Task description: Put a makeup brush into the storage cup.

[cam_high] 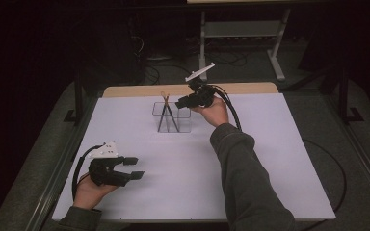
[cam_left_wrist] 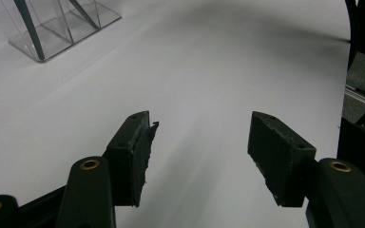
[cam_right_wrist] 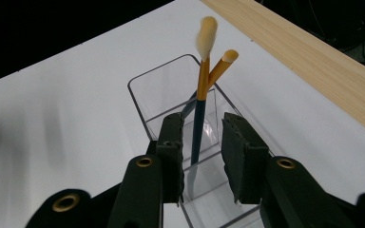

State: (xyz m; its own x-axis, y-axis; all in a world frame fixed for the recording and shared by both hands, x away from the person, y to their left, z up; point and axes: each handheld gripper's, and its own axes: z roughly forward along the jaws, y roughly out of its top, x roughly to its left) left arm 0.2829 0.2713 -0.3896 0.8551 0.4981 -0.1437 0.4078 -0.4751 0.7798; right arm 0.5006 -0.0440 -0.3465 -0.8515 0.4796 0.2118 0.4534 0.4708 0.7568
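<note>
A clear plastic box (cam_high: 185, 126) with dividers stands on the far middle of the white table (cam_high: 260, 159). Two dark-handled brushes (cam_high: 166, 113) lean crossed inside it. In the right gripper view, one brush (cam_right_wrist: 200, 80) with a pale bristle tuft stands upright, and a second brush (cam_right_wrist: 222, 65) leans behind it. My right gripper (cam_high: 180, 103) hovers at the box's right rim (cam_right_wrist: 138, 88); its jaws (cam_right_wrist: 202, 118) stand slightly apart on either side of the upright brush handle, not pressing it. My left gripper (cam_high: 136, 167) rests near the front left, open and empty (cam_left_wrist: 202, 126), with the box (cam_left_wrist: 57, 33) far off.
A wooden strip (cam_high: 183, 89) runs along the table's far edge (cam_right_wrist: 309, 57). A metal frame (cam_high: 241, 29) and cables lie on the dark floor behind. The person's right sleeve (cam_high: 245, 178) crosses the middle of the table.
</note>
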